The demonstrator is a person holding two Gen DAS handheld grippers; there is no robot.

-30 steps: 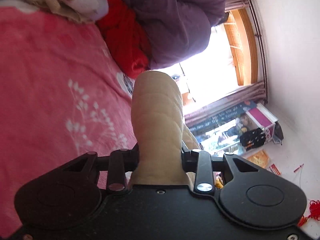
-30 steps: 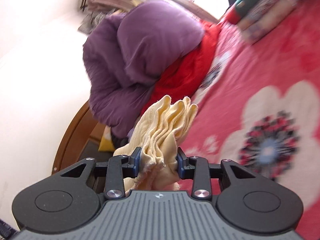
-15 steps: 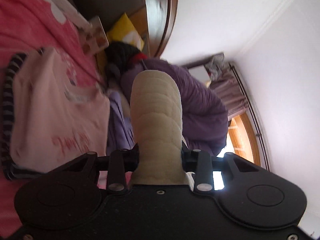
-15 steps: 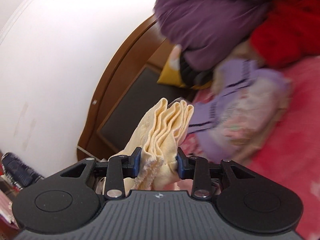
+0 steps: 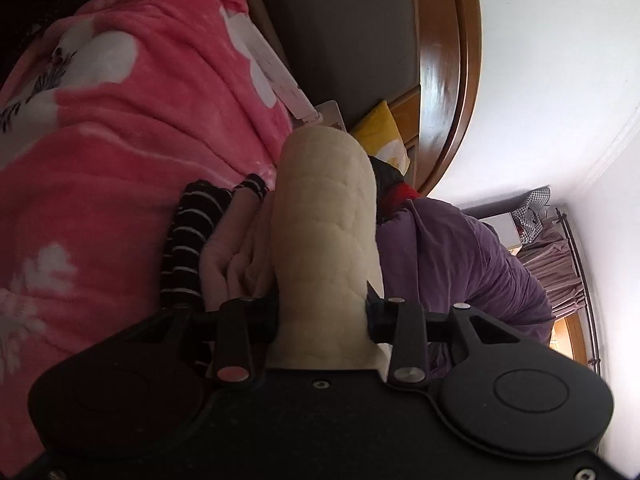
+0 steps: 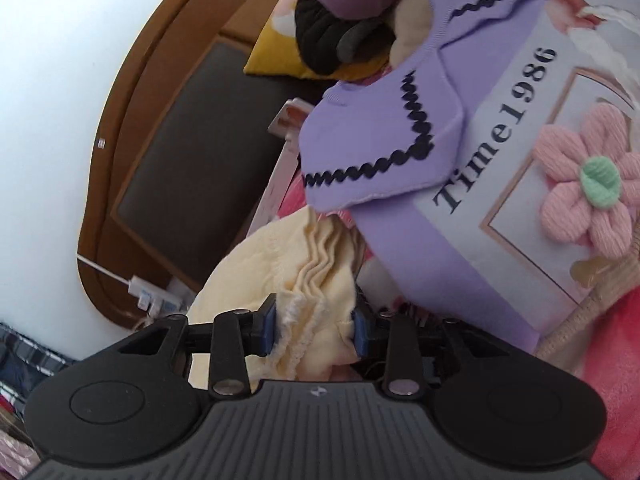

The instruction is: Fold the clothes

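A folded cream-yellow garment (image 5: 326, 232) stands up between the fingers of my left gripper (image 5: 323, 316), which is shut on its rounded fold. My right gripper (image 6: 315, 322) is shut on the same cream garment (image 6: 320, 280), pinching its bunched, layered edges between blue pads. Just beyond the right gripper lies a folded lilac top (image 6: 460, 152) printed "Time1986" with a pink knitted flower. In the left wrist view a pale pink top with black-and-white striped sleeves (image 5: 192, 240) lies right behind the held garment.
A pink flowered blanket (image 5: 120, 128) covers the bed. A brown wooden headboard with a dark panel (image 6: 172, 120) rises behind, with a yellow pillow (image 5: 380, 136) against it. A purple quilt (image 5: 460, 272) is heaped nearby. A white power strip (image 6: 154, 292) hangs by the headboard.
Both grippers have swung with the cream garment away from the window and quilt toward the headboard, ending low and close to the folded lilac and pink tops. Both grips stayed shut.
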